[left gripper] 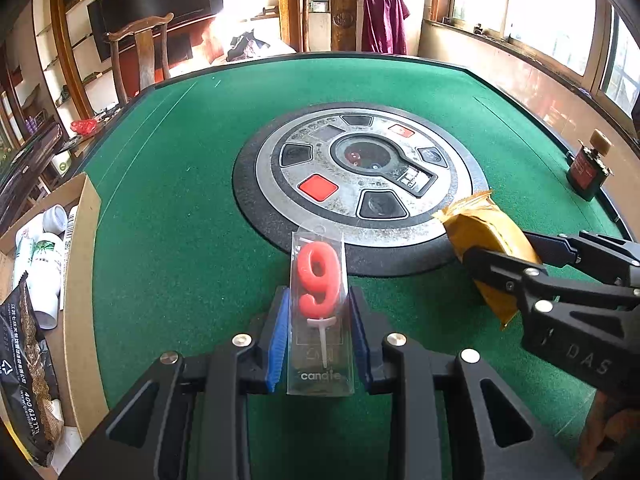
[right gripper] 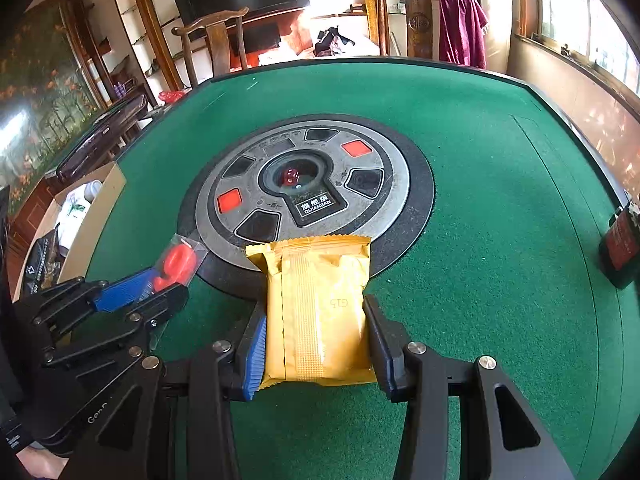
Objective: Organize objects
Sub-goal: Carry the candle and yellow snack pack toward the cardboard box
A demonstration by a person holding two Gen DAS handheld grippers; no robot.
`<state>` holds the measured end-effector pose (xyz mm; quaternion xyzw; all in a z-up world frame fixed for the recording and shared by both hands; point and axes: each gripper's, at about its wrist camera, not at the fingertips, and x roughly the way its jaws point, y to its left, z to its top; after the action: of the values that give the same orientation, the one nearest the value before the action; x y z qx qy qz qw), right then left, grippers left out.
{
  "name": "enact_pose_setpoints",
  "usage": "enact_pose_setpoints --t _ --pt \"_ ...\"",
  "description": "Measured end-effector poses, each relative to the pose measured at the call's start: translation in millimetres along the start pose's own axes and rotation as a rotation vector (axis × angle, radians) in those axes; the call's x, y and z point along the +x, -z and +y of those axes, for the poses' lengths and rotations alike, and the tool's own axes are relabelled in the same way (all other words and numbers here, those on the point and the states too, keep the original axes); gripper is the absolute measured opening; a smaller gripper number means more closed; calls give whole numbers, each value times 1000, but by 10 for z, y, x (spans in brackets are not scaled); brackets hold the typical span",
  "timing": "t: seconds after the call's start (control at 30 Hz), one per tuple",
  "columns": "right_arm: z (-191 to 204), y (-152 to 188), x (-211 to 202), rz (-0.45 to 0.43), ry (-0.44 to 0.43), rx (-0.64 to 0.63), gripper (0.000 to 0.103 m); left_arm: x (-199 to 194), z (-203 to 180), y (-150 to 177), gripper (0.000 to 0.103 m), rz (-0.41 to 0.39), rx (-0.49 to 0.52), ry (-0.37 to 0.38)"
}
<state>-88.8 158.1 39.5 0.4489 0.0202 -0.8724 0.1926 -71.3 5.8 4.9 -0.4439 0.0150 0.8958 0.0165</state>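
Fingers of the left gripper [left gripper: 318, 320] are being clamped on the slick candle pack [left gripper: 320, 312], the right gripper [right gripper: 316, 344] on the yellow pouch [right gripper: 320, 308]; either is risking slipping out before the cardboard box [left gripper: 86, 240].

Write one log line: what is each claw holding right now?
left claw: shut on candle pack | right claw: shut on yellow packet

Right hand-held gripper [right gripper: 316, 344] clamps yellow packet [right gripper: 320, 304] (above green table [right gripper: 480, 280]).
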Motion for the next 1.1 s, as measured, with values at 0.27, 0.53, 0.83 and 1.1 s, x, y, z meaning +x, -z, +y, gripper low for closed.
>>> enact_pose_setpoints --t 0.27,0.53,0.83,1.1 --pt "88 6 34 -4 18 -27 48 -1 -10 3 27 1 4 0" --pt "107 -23 -22 -27 13 -28 48 -22 11 6 27 -7 -11 -4" --pt "130 -42 -151 -72 10 -27 48 -238 -3 20 27 -96 -7 -54" --pt "188 -68 -284 -115 -3 -41 48 -493 -75 77 27 -169 21 -143"
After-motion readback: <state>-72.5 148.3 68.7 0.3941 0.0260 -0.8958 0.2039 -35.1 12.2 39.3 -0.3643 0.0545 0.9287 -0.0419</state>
